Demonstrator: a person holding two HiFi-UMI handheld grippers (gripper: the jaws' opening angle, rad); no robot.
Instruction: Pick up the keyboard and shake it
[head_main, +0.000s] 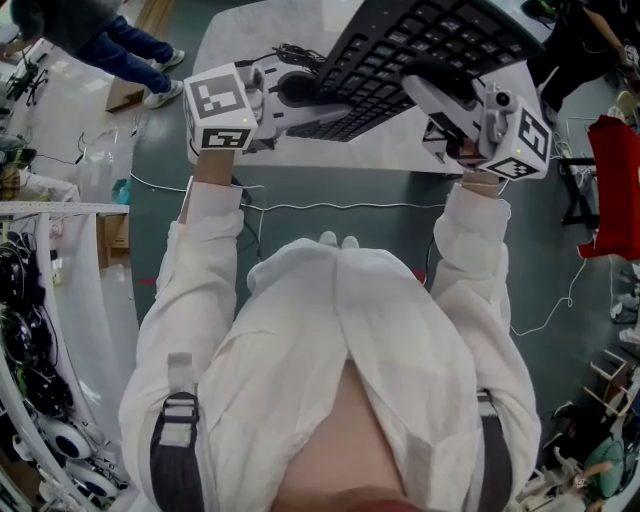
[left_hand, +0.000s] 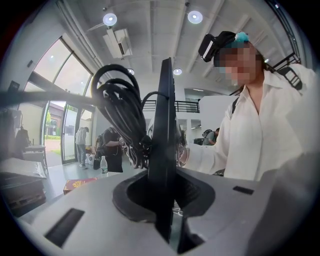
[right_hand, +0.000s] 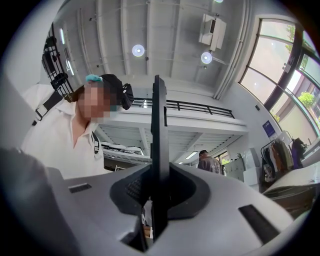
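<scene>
A black keyboard (head_main: 420, 45) is held up over a white tabletop (head_main: 390, 155). The right claw (head_main: 435, 88) pinches its right end. The left claw (head_main: 300, 100) pinches its left end, beside a bundled cable (left_hand: 117, 100).

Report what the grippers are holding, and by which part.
Both hold the black keyboard. The left gripper clamps its edge at the end by the coiled cable. The right gripper clamps its edge towards the other end.
</scene>
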